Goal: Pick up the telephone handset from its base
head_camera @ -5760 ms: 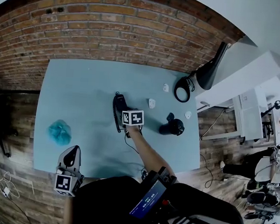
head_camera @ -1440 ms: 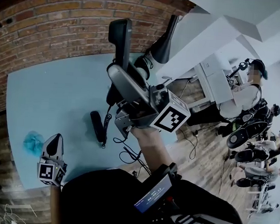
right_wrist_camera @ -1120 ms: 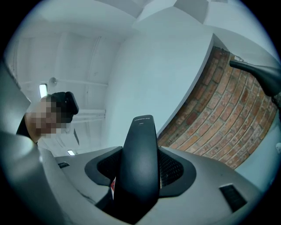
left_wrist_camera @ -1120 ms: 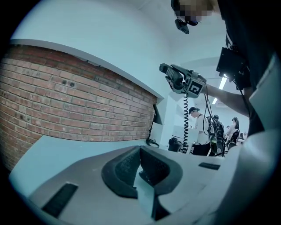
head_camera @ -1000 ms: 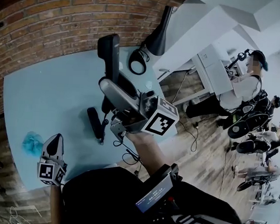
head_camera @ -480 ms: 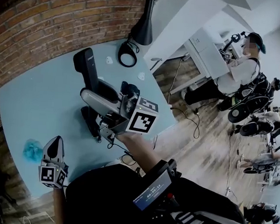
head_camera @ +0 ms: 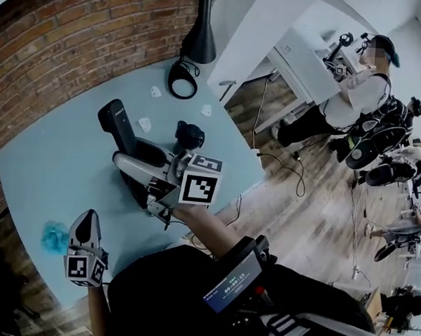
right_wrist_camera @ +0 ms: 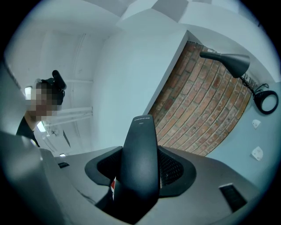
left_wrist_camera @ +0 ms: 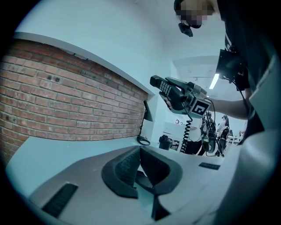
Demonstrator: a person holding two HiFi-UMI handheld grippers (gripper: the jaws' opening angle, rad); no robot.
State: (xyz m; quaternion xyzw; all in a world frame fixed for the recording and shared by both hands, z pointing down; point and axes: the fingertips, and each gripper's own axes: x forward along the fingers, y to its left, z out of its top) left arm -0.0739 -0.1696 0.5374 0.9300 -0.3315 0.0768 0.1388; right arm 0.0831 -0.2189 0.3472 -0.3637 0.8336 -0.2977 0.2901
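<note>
The right gripper (head_camera: 128, 159) pinches the black plastic telephone handset (head_camera: 115, 123) at mid-length; over the last second it has sunk toward the pale blue tabletop (head_camera: 45, 166), but it is clear of its black base (head_camera: 132, 189). The pick-up looks done; the left gripper (head_camera: 84, 224) hangs empty, jaws pressed together.

Light-blue desk (head_camera: 45, 166) butts against the brick wall. On it: phone base (head_camera: 134, 190) mid-desk, partly hidden; blue crumpled wad (head_camera: 53, 236) near the left edge; black lamp (head_camera: 200, 34) at far corner; three small white bits (head_camera: 146, 124); dark round object (head_camera: 190, 136) near the right edge.
</note>
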